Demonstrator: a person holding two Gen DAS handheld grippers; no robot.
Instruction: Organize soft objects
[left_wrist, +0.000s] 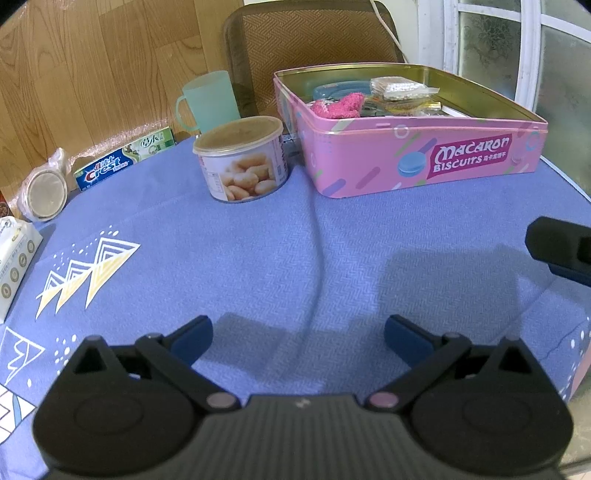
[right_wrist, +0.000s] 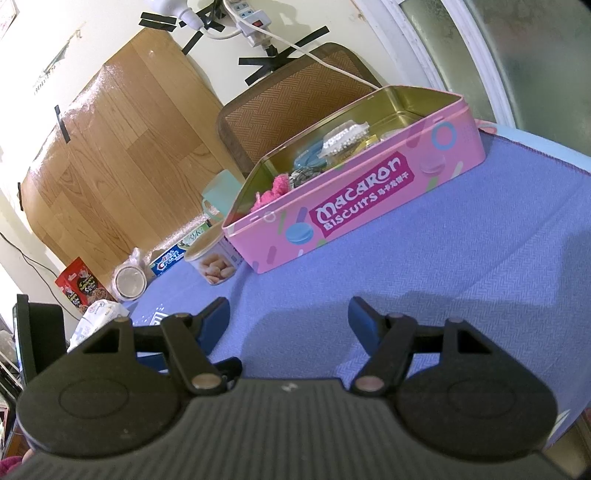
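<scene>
Blue cloth (left_wrist: 258, 258), pink tin (left_wrist: 424, 162) behind.
Left gripper (left_wrist: 297, 341) and right gripper (right_wrist: 288, 317) hover above it, jaws wide, empty.

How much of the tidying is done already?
Done: a fuzzy pink thing already lies inside the pink tin. In hand: nothing; the left gripper and right gripper are both open and empty. Left: no other soft things show on the blue cloth.
</scene>
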